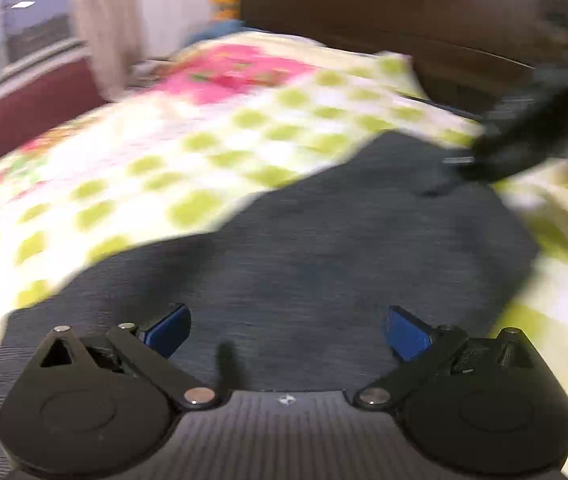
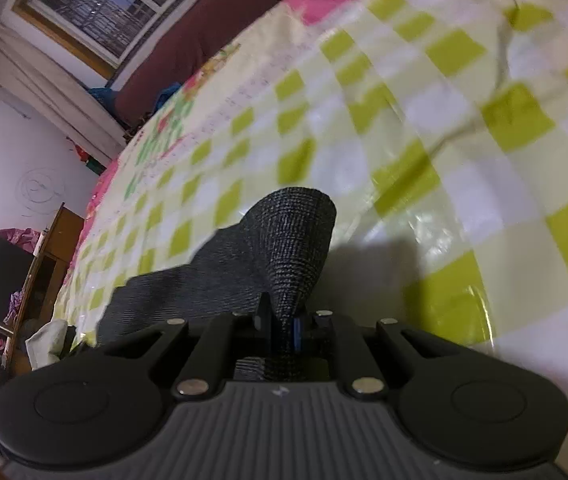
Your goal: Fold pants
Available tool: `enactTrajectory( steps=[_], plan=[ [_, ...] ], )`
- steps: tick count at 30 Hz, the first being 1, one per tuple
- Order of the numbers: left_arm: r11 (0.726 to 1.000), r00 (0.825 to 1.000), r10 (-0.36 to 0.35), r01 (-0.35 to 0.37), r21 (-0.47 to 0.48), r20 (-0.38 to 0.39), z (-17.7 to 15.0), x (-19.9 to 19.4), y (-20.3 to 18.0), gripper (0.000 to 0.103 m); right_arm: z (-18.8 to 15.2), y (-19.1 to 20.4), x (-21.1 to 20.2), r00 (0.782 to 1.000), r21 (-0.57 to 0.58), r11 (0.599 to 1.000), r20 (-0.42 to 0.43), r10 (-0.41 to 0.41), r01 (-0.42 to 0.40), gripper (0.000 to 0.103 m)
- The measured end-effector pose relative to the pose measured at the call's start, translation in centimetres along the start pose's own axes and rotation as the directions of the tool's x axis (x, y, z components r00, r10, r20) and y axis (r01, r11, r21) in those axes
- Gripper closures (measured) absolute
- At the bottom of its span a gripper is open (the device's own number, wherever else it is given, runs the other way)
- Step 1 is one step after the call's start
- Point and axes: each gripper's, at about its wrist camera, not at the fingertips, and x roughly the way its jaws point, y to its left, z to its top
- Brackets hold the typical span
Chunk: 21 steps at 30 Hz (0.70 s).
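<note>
Dark grey pants [image 1: 324, 240] lie spread on a bed covered by a green-and-white checked sheet [image 1: 144, 152]. My left gripper [image 1: 286, 330] hovers over the pants with its blue-padded fingers [image 1: 168, 330] wide apart and nothing between them. In the right wrist view my right gripper [image 2: 284, 326] is shut on a pinched fold of the pants [image 2: 292, 248], which rises from the jaws as a cone above the sheet [image 2: 444, 140]. The right gripper also shows as a dark blur [image 1: 524, 136] at the pants' far right edge in the left wrist view.
A dark wooden headboard [image 1: 364, 8] stands behind the bed. A window [image 2: 100, 4] and curtain [image 2: 44, 84] are at the far side. A wooden cabinet [image 2: 40, 264] with pink-wrapped clutter stands beyond the bed's left edge.
</note>
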Motion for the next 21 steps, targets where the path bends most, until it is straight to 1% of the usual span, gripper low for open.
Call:
enactTrajectory(
  steps=[1, 2, 3, 4, 5, 7, 9, 11, 13, 14, 15, 16, 18, 19, 21],
  plan=[
    [0.999, 0.999, 0.047, -0.047, -0.007, -0.004, -0.4, 0.7, 0.8, 0.0, 0.1, 0.9, -0.3, 1.0, -0.012, 1.0, 0.005, 0.002, -0.002, 0.094],
    [0.995, 0.994, 0.1, -0.1, -0.012, -0.051, -0.9, 1.9, 1.5, 0.0, 0.1, 1.9, -0.2, 1.0, -0.02, 1.0, 0.007, 0.005, -0.004, 0.094],
    [0.99, 0.985, 0.134, -0.137, -0.026, -0.111, -1.7, 3.1, 2.3, 0.0, 0.2, 2.9, -0.4, 1.0, -0.028, 1.0, 0.006, 0.01, -0.01, 0.094],
    [0.99, 0.986, 0.119, -0.127, -0.06, -0.119, -2.3, 3.1, 2.9, 0.0, 0.4, 3.9, -0.3, 1.0, -0.04, 0.999, 0.005, 0.02, -0.02, 0.093],
    [0.989, 0.989, 0.099, -0.11, -0.095, -0.11, -2.6, 2.7, 3.4, 0.0, 0.4, 5.5, -0.1, 1.0, -0.063, 0.998, 0.005, 0.024, -0.023, 0.093],
    [0.989, 0.992, 0.097, -0.106, -0.106, -0.08, -2.8, 1.1, 3.6, 0.0, 0.5, 8.2, 0.1, 1.0, -0.109, 0.994, 0.002, 0.017, -0.017, 0.092],
    [0.987, 0.991, 0.13, -0.132, -0.097, -0.025, -3.0, -0.9, 4.0, 0.0, 0.5, 10.9, 0.7, 1.0, -0.149, 0.989, -0.01, 0.006, -0.008, 0.092],
    [0.978, 0.983, 0.182, -0.18, -0.109, 0.01, -3.3, -2.5, 5.3, 0.0, 0.5, 14.2, 2.1, 0.999, -0.217, 0.975, -0.018, -0.046, 0.041, 0.091],
    [0.962, 0.973, 0.231, -0.224, -0.152, 0.028, -3.9, -3.4, 7.1, 0.0, 0.2, 16.8, 3.3, 0.997, -0.264, 0.962, -0.031, -0.072, 0.062, 0.091],
    [0.953, 0.969, 0.248, -0.242, -0.181, 0.007, -4.1, -3.1, 8.2, 0.0, -0.2, 18.0, 3.8, 0.996, -0.28, 0.958, -0.041, -0.076, 0.061, 0.091],
    [0.944, 0.967, 0.254, -0.255, -0.209, -0.032, -4.2, -2.2, 9.3, 0.0, -0.5, 19.2, 4.5, 0.996, -0.292, 0.955, -0.053, -0.076, 0.057, 0.091],
    [0.932, 0.96, 0.275, -0.28, -0.231, -0.057, -4.8, -1.8, 10.1, 0.0, -0.9, 20.2, 5.2, 0.995, -0.299, 0.953, -0.063, -0.074, 0.052, 0.091],
    [0.907, 0.94, 0.327, -0.341, -0.248, -0.097, -5.8, -2.0, 11.0, 0.0, -1.8, 22.2, 6.6, 0.995, -0.307, 0.951, -0.077, -0.064, 0.038, 0.091],
    [0.896, 0.938, 0.332, -0.346, -0.278, -0.096, -6.1, -2.8, 11.6, 0.0, -2.3, 22.9, 7.4, 0.995, -0.304, 0.952, -0.082, -0.059, 0.031, 0.091],
    [0.874, 0.942, 0.327, -0.332, -0.354, -0.076, -6.5, -4.2, 12.9, 0.0, -3.3, 23.9, 9.8, 0.994, -0.271, 0.962, -0.098, -0.051, 0.023, 0.091]
  ],
)
